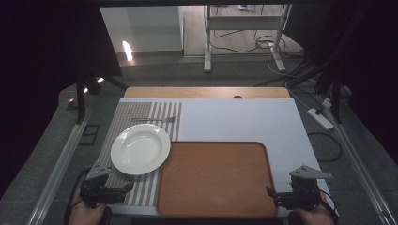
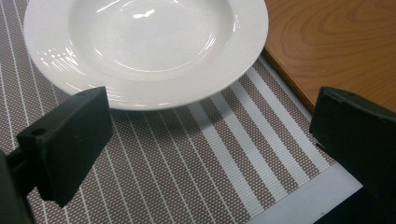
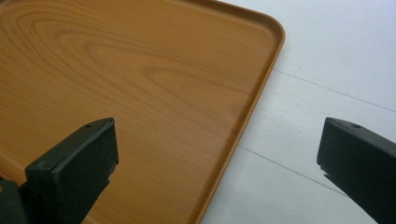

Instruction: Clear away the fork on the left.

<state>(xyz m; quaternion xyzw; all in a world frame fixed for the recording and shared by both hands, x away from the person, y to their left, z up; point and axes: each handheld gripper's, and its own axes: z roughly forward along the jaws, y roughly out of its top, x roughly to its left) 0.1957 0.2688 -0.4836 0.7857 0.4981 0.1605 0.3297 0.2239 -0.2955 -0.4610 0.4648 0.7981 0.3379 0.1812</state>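
White, round and glossy, the ceramic soup plate [image 1: 140, 149] rests on the striped woven placemat [image 1: 143, 187] directly ahead of the empty, wide-open left gripper [image 1: 123, 189], while the right gripper [image 1: 271, 193], also agape, hovers beyond the placemat.

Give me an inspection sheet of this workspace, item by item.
Surface: white table with a striped mat at left.
Job's things: white plate on the mat; wooden tray beside it, bare; fork beyond the plate.
Clutter: nothing seen.
Grippers: left tool open near the plate; right tool open at the tray's near right corner.
Cables: loose on the floor behind; power strip at right.
Surroundings: dark; metal stand behind.
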